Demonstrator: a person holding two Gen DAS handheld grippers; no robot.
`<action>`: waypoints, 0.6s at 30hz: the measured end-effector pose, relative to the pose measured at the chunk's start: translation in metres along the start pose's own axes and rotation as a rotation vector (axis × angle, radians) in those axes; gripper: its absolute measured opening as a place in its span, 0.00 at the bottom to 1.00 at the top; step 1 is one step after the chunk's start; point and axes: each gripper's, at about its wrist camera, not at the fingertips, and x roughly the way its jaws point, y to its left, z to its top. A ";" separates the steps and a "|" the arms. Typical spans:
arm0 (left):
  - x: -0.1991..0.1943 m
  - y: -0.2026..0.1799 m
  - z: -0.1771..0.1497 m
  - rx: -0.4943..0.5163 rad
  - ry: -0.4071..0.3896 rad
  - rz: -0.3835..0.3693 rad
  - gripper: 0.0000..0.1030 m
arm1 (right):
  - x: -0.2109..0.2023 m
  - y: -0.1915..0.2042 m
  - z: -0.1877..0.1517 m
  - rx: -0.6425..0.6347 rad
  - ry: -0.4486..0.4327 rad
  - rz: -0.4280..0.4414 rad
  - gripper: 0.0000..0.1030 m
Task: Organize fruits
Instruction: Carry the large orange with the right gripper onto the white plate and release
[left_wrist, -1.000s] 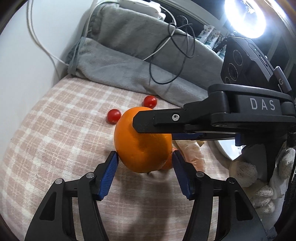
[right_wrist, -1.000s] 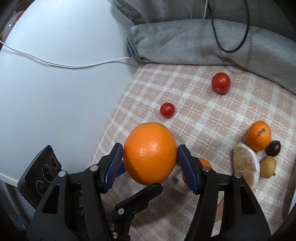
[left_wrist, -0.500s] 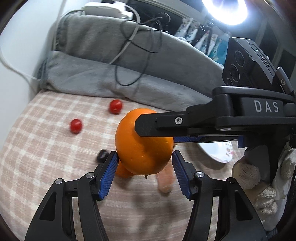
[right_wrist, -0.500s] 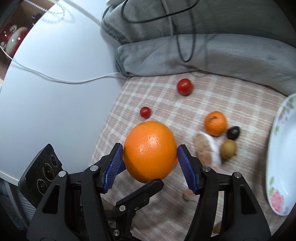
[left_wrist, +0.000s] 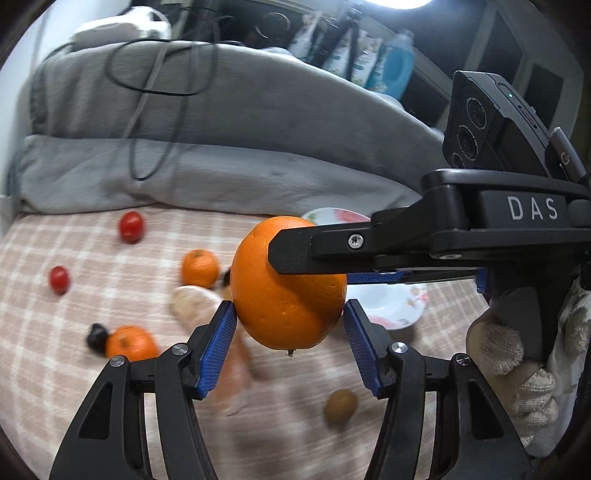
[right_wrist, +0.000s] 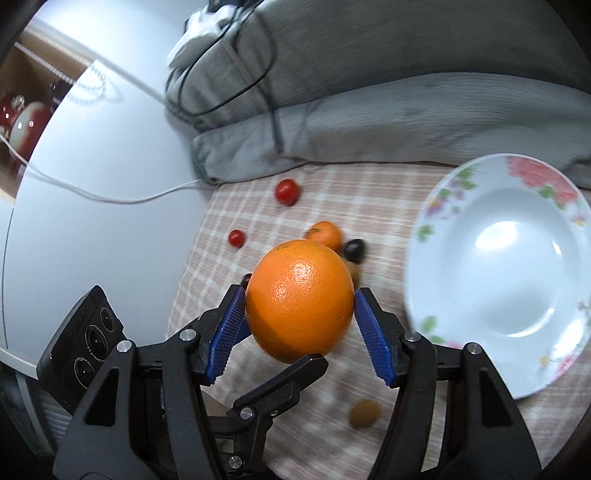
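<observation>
1. Left wrist view: left gripper (left_wrist: 287, 308) jaws abt half open, blue pads clamped on both sides of orange (left_wrist: 291, 314), held up off checked cloth (left_wrist: 74, 369).
2. Right gripper (right_wrist: 300, 295) jaws grip same orange, crosswise to left gripper.
3. Flowered plate (right_wrist: 436, 206) lies on cloth, right of orange in right wrist view.
4. Cherry tomatoes (right_wrist: 287, 192) and mandarin (right_wrist: 325, 234) lie on cloth beyond orange.

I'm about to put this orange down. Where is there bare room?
The plate is bare. Checked cloth lies free between the larger tomato, grey blanket and plate rim. Crowded around the tangerine and dark fruit.
</observation>
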 end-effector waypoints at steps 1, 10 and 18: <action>0.003 -0.004 0.001 0.007 0.004 -0.007 0.57 | -0.005 -0.006 -0.001 0.008 -0.006 -0.003 0.63; 0.038 -0.031 0.005 0.049 0.048 -0.053 0.57 | -0.029 -0.047 -0.009 0.091 -0.043 -0.028 0.63; 0.050 -0.044 0.001 0.073 0.064 -0.061 0.57 | -0.036 -0.067 -0.013 0.145 -0.056 -0.024 0.63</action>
